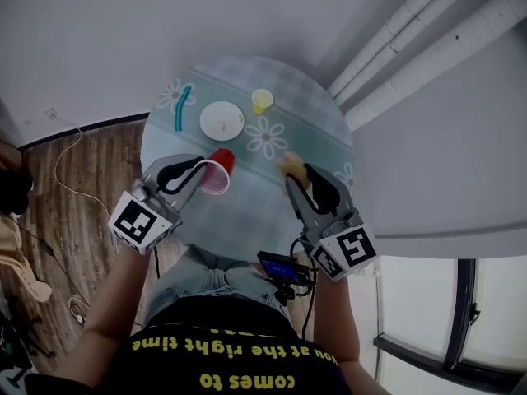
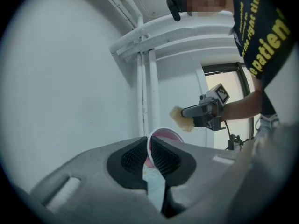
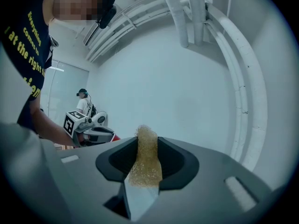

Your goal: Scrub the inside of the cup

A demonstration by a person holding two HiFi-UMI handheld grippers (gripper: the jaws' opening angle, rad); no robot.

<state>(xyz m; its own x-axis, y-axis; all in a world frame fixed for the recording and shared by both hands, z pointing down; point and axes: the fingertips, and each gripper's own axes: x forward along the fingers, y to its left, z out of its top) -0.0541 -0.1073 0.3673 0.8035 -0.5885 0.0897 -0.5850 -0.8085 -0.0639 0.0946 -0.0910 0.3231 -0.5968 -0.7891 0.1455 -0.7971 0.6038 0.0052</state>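
Two hand-held grippers over a round table (image 1: 247, 214): one holds a red cup (image 1: 219, 171), the other a sponge (image 1: 289, 165).
Nearest, above the table's near side, the left gripper (image 1: 201, 169) has its jaws pinched on the wall of the tilted cup. To the cup's right and apart from it, the right gripper (image 1: 298, 176) has its jaws clamped on the yellow sponge. Farther across the table sit a white plate (image 1: 221, 120), a small yellow cup (image 1: 262, 99) and, at the far left, a teal stick (image 1: 184, 108).

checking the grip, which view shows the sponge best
Right gripper view: the sponge sits close and centred, pinched between the jaws. The head view and left gripper view show it only as a small yellow tuft.
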